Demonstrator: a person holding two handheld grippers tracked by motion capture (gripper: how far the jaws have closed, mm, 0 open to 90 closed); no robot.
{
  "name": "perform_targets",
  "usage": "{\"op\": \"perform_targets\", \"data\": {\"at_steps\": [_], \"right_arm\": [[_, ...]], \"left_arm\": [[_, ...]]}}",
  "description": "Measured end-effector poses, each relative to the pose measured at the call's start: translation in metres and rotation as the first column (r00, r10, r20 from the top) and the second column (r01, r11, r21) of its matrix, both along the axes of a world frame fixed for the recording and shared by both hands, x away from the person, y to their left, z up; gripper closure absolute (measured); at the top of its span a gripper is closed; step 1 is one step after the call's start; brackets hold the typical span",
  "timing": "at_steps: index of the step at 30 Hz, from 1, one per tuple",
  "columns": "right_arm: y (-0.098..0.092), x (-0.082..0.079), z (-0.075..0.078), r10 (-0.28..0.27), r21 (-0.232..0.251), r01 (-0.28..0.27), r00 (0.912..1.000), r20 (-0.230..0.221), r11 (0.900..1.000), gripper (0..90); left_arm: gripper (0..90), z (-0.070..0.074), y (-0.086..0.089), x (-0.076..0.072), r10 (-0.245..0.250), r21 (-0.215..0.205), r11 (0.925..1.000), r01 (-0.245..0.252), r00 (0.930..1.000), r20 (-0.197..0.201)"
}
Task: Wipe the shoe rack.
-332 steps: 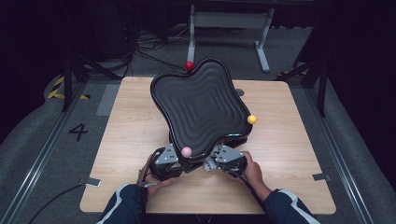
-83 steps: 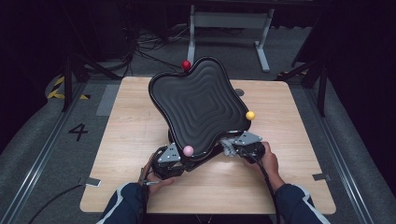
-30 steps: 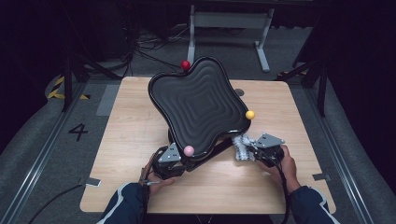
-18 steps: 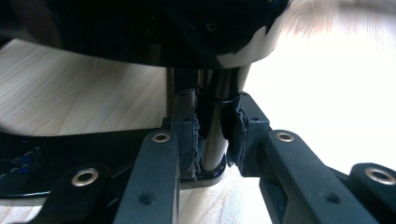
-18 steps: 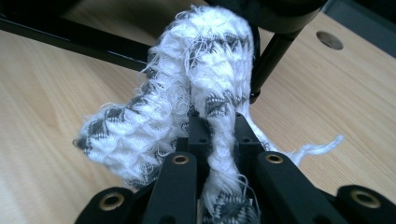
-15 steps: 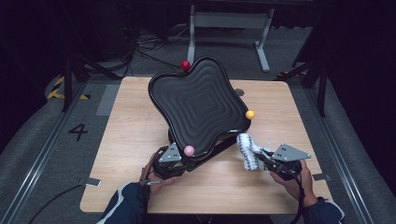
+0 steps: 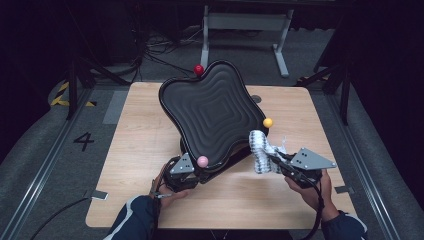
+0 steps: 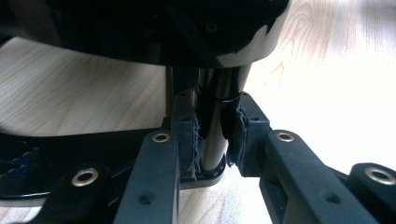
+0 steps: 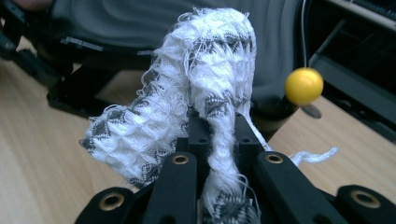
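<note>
Two grippers are at work on my counter [image 7: 150, 125]. My left gripper [image 7: 182, 172] sits low at the near edge of the black wavy tray [image 7: 215, 112], which stands tilted up on its stand above the wooden top. In the left gripper view its fingers [image 8: 187, 135] are nearly closed around a slim dark post [image 8: 210, 126] of the tray's stand, with the pads pressing on it from both sides.

My right gripper [image 7: 272, 160] is raised off the counter, to the right of the tray's lower corner. Its fingers [image 9: 198, 135] are fully pinched on a white knitted cloth with grey pattern [image 9: 205, 74]; the cloth bunches up above the pads and droops to one side, and a loose thread trails off toward the wood. In the high view that cloth [image 7: 260, 150] hangs in the air just beside the tray's edge, near the yellow ball [image 7: 268, 122].

A pink ball [image 7: 202, 161] sits at the tray's near corner, right by my left gripper, and a red ball [image 7: 198, 69] marks the far corner.
</note>
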State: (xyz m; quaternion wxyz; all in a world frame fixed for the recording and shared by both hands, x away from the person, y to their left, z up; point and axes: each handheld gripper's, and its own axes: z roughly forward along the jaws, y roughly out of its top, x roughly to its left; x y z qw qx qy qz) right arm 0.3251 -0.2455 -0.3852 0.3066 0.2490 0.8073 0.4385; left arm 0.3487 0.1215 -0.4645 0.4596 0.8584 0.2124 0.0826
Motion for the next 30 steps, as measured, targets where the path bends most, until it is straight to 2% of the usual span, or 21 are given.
{"op": "perform_targets", "data": {"at_steps": [3,7,8,12,15,16,21,23,25,30], "right_arm": [[0.006,0.005,0.004,-0.003,-0.011,0.003,0.9998,0.018,1.0,82.2],[0.023,0.024,0.009,0.006,-0.014,-0.005,0.9994,0.033,1.0,82.2],[0.027,0.029,0.01,0.01,-0.003,-0.01,0.9995,0.03,1.0,82.2],[0.043,0.045,0.011,0.027,-0.019,-0.027,0.9994,0.023,0.999,82.2],[0.055,0.056,0.009,0.045,-0.04,-0.045,0.999,0.003,0.998,82.2],[0.065,0.06,0.007,0.059,-0.059,-0.059,0.9982,0.005,0.997,82.1],[0.085,0.063,0.007,0.096,-0.066,-0.096,0.9953,0.001,0.993,82.1],[0.101,0.061,0.005,0.124,-0.097,-0.123,0.9923,0.003,0.988,82.2],[0.104,0.06,0.004,0.134,-0.102,-0.133,0.991,0.003,0.986,82.1],[0.127,0.049,0.002,0.198,-0.116,-0.198,0.9801,-0.013,0.973,82.1]], "left_arm": [[74.0,0.0,0.0,0.0,0.0,-0.001,1.0,0.0,1.0,-0.004],[74.1,0.0,0.0,0.0,-0.001,-0.002,1.0,0.001,1.0,-0.005],[74.1,0.0,0.0,0.0,0.0,-0.005,1.0,0.0,1.0,-0.007],[74.1,0.0,0.0,0.001,-0.005,-0.003,1.0,0.005,1.0,-0.006],[74.1,0.0,-0.001,0.001,-0.004,-0.003,1.0,0.004,1.0,-0.007],[74.0,-0.001,-0.001,0.001,-0.005,-0.01,0.9999,0.005,1.0,-0.007],[74.0,-0.001,-0.004,0.002,-0.006,-0.01,0.9999,0.006,1.0,-0.005],[74.1,-0.001,-0.004,0.002,-0.007,-0.01,0.9999,0.007,1.0,-0.004],[74.0,-0.001,-0.004,0.002,-0.008,-0.01,0.9999,0.008,0.9999,-0.006],[74.1,-0.001,-0.004,0.002,-0.009,-0.004,0.9999,0.009,1.0,-0.003]]}}
